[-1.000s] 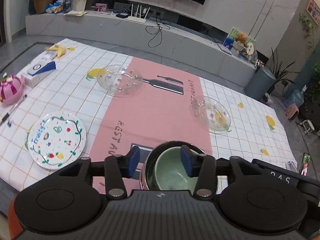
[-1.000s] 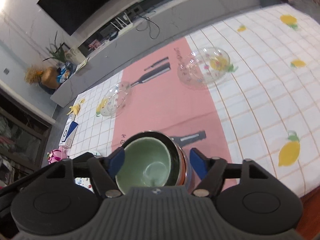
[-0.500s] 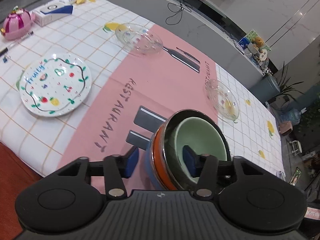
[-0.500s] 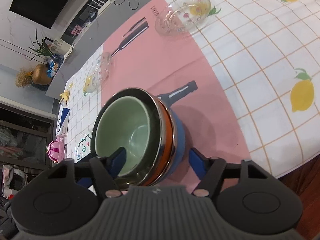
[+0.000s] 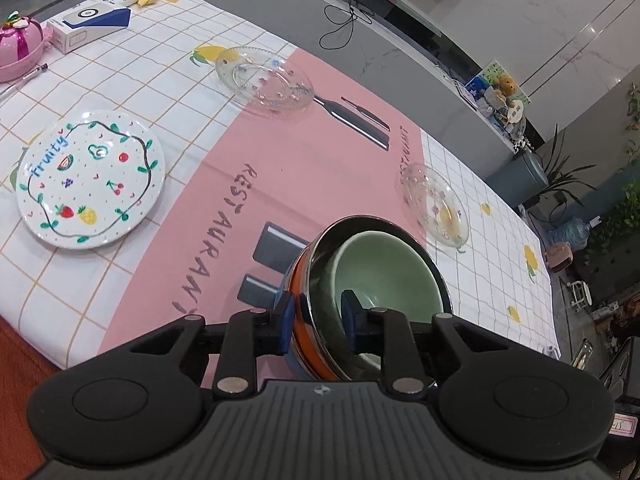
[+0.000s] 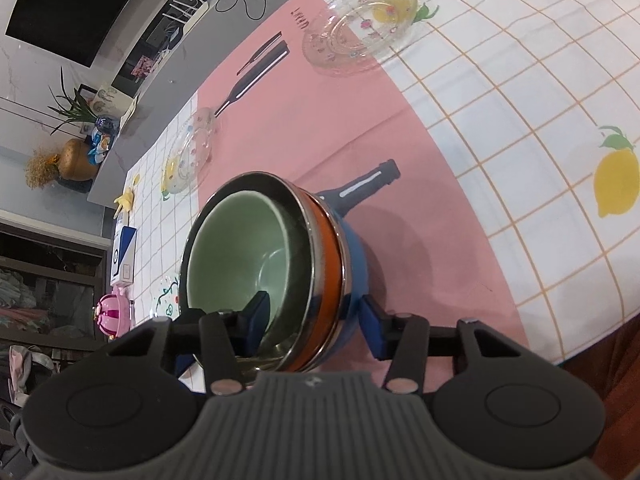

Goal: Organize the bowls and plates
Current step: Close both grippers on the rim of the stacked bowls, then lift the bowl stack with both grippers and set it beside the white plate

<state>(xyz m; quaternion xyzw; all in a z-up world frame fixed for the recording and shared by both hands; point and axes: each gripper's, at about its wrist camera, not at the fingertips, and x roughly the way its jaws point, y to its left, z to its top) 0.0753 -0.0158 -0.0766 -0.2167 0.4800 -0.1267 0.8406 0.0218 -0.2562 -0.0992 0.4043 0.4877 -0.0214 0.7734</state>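
Left wrist view: the left hand-held gripper (image 5: 316, 316) is clamped on the near wall of the bowl stack (image 5: 372, 280), one pad outside against the orange band, the other inside the steel rim. The stack (green bowl nested in a steel-rimmed orange bowl, over a blue one) sits tilted above the pink strip of the cloth-covered surface (image 5: 120, 280). Only this view shows the whole fruit plate (image 5: 90, 178), lying flat to the left, well apart from the stack. It also shows a glass plate (image 5: 264, 78) beyond the strip's left edge and a second glass plate (image 5: 434, 204) to the right, just past the stack.

Right wrist view: the right hand-held gripper (image 6: 316, 320) straddles the stack (image 6: 272, 268) from the opposite side, one pad inside the green bowl, the other outside beside the blue wall; whether this outer pad touches the wall cannot be told. This view alone shows the blue base (image 6: 354, 256) clearly and the stack's shadow on the pink strip. Both glass plates (image 6: 360, 26) (image 6: 188, 156) appear here, while the fruit plate (image 6: 168, 296) is mostly hidden behind the stack.
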